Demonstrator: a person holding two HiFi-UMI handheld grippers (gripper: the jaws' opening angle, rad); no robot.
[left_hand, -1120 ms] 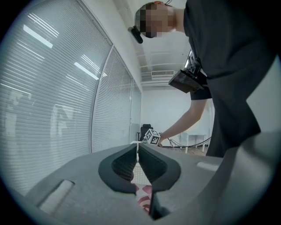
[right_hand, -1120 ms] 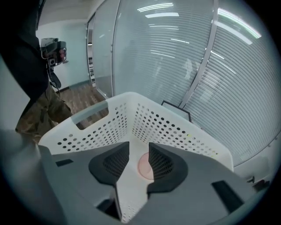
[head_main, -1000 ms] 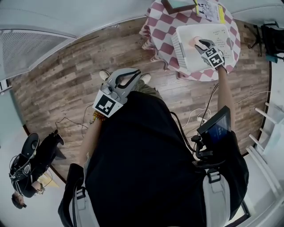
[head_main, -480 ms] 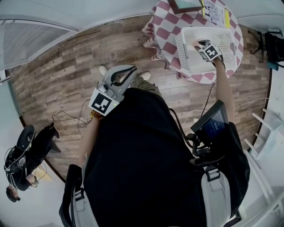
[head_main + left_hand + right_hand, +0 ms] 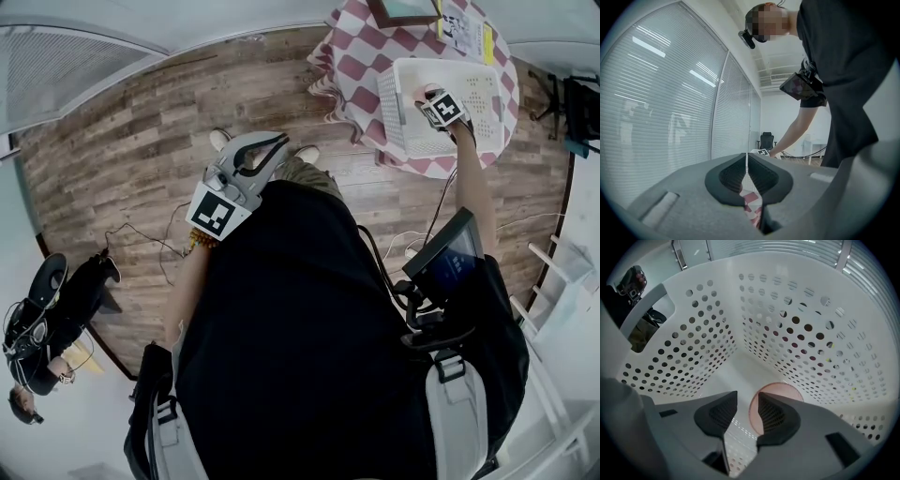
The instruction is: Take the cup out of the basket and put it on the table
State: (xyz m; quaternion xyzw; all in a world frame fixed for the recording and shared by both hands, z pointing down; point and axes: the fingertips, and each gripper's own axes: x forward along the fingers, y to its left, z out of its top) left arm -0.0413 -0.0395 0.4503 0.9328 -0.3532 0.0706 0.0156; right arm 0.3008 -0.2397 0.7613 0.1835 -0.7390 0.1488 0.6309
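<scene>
1. Points the right claw (image 5: 747, 397) straight down inside the white perforated basket (image 5: 693, 348), close above its floor.
2. Shows that claw's jaws wide apart, having just been opening, with the pads pressing on nothing.
3. Finds the pink cup (image 5: 787, 392) on the basket floor right below, seen from above as a round disc; seems to put the cup's left rim under the gap between the jaws and the right jaw over the cup's middle.
4. In the head view, sets the basket (image 5: 478, 89) on the round counter (image 5: 361, 70) at far right, which is draped in a red-and-white checked cloth (image 5: 347, 37).
5. Reaches the right claw (image 5: 427, 94) into the left part of the basket, where a bit of the cup (image 5: 433, 88) shows by its tips.
6. Holds the left claw (image 5: 281, 142) near the body, over the wood floor (image 5: 141, 159), well apart from the counter.
7. Shows the left claw (image 5: 747, 159) with its jaws closed together tip to tip and empty, with window blinds (image 5: 661, 117) at left.
</scene>
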